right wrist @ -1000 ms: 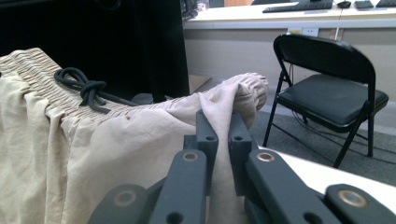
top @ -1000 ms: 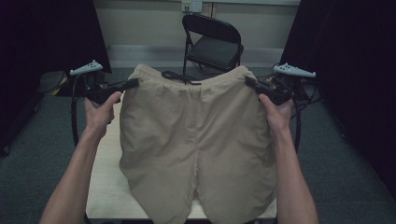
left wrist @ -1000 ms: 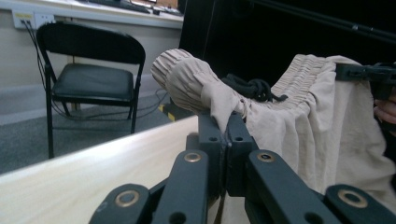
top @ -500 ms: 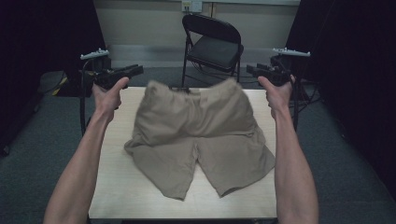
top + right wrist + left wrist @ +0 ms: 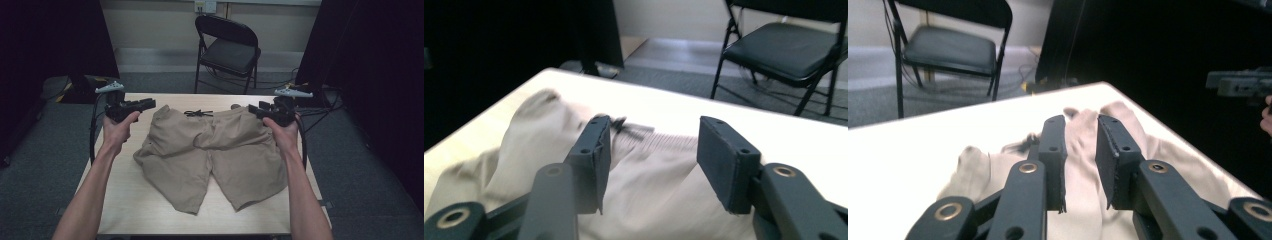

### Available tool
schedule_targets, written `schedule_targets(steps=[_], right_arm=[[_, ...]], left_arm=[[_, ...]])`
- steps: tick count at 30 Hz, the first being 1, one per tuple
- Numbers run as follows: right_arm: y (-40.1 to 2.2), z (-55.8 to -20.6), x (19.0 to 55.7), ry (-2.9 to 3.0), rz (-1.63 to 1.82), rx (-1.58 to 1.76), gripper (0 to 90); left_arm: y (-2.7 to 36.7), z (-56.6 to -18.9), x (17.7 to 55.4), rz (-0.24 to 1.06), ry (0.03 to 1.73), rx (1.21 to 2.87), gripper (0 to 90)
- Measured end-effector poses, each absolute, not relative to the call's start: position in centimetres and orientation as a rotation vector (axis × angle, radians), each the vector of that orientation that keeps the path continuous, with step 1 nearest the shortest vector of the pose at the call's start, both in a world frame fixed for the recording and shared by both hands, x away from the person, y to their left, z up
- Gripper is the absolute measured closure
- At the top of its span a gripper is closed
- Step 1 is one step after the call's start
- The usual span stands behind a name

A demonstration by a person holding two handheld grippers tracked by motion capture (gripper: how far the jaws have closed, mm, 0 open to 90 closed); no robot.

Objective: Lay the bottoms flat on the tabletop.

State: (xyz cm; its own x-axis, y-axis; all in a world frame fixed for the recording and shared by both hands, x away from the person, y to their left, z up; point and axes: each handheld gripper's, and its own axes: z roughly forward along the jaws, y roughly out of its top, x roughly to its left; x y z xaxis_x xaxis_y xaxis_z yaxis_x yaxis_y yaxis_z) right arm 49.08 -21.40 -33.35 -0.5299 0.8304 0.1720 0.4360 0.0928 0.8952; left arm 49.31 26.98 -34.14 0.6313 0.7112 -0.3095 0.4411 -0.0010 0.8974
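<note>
Beige shorts (image 5: 210,150) lie rumpled on the light wooden table (image 5: 145,210), waistband at the far side with a dark drawstring (image 5: 197,113). My left gripper (image 5: 149,104) hovers just left of the waistband's left corner. Its jaws are open and have just been closing a little, with nothing between them (image 5: 1080,125). My right gripper (image 5: 254,109) hangs over the waistband's right corner. Its jaws are open and have just been opening wider, with only air between them (image 5: 651,125). The shorts (image 5: 649,185) lie below them.
A black folding chair (image 5: 230,50) stands beyond the table's far edge. Dark curtains hang at both sides. Cables trail on the grey carpet near the right far corner (image 5: 320,107). The other hand's gripper (image 5: 1243,82) appears at the right edge of the left gripper view.
A second ago both grippers held the shorts up by the waistband. They let go, the shorts fell onto the table, and both hands came down toward it.
</note>
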Motion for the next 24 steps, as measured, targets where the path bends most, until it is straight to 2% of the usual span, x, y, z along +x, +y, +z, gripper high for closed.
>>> schedule_targets(steps=[7, 10, 13, 24], right_arm=[[-19.1, -36.7, 45.8, 2.066, 1.466, 1.199, 45.0], [-18.1, -37.7, 45.0, 2.1, 1.462, 1.183, 43.9], [-16.2, -39.8, 43.5, 2.166, 1.473, 1.153, 42.7], [-12.6, -44.5, 40.8, 2.298, 1.434, 1.142, 41.4]], left_arm=[[27.2, -36.7, 46.3, 0.249, 0.929, 1.701, 76.5], [27.0, -37.5, 45.4, 0.252, 0.914, 1.726, 74.6], [27.0, -39.5, 44.0, 0.205, 0.92, 1.728, 74.5], [26.1, -43.6, 40.9, 0.149, 0.941, 1.801, 77.7]])
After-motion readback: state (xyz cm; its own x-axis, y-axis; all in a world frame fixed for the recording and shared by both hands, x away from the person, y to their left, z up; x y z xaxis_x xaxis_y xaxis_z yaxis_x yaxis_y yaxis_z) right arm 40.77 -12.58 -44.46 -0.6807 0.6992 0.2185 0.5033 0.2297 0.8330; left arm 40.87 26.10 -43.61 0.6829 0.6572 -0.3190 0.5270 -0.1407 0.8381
